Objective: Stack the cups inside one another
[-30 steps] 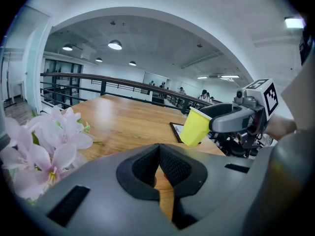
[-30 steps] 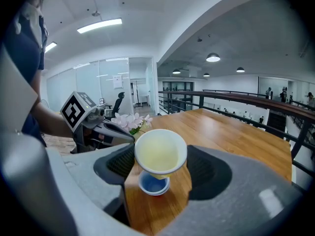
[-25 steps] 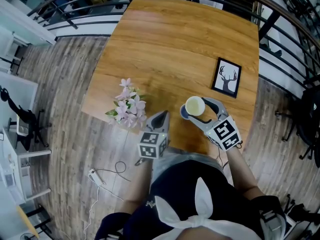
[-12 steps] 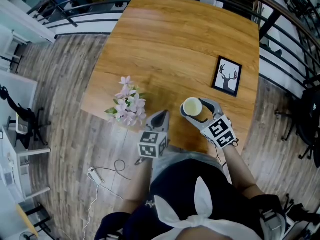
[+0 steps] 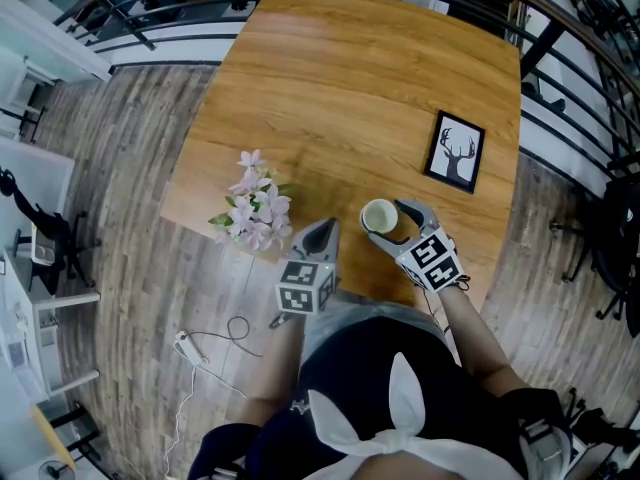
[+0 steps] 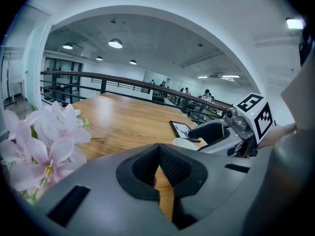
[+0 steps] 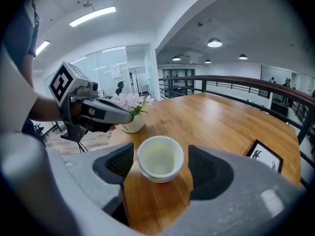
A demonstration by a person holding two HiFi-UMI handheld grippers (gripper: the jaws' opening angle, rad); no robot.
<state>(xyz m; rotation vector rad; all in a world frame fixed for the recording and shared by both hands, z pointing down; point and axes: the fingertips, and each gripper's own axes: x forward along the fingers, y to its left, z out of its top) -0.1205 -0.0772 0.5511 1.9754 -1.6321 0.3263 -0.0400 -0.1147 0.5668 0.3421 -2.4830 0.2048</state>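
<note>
A white cup point(image 5: 379, 214) with a red-and-green band at its foot stands on the wooden table point(image 5: 340, 88) near the front edge. My right gripper point(image 5: 388, 224) straddles it. In the right gripper view the cup point(image 7: 160, 158) sits between the two pads with a gap on each side, and the jaws of the right gripper point(image 7: 161, 165) are opening. I cannot tell whether a second cup is nested under it. My left gripper point(image 5: 322, 230) hovers at the table's front edge, left of the cup, shut and empty. In the left gripper view, the left gripper point(image 6: 158, 154) points toward the cup point(image 6: 186, 143).
A small white vase of pink flowers point(image 5: 255, 213) stands at the table's front left corner, close to the left gripper. A framed deer picture point(image 5: 453, 155) lies to the right, behind the cup. Dark railings point(image 5: 150, 38) run round the table's far side.
The right gripper has come down with the cup and shifted slightly left, so the cup looks smaller in the head view. The left gripper has not moved.
</note>
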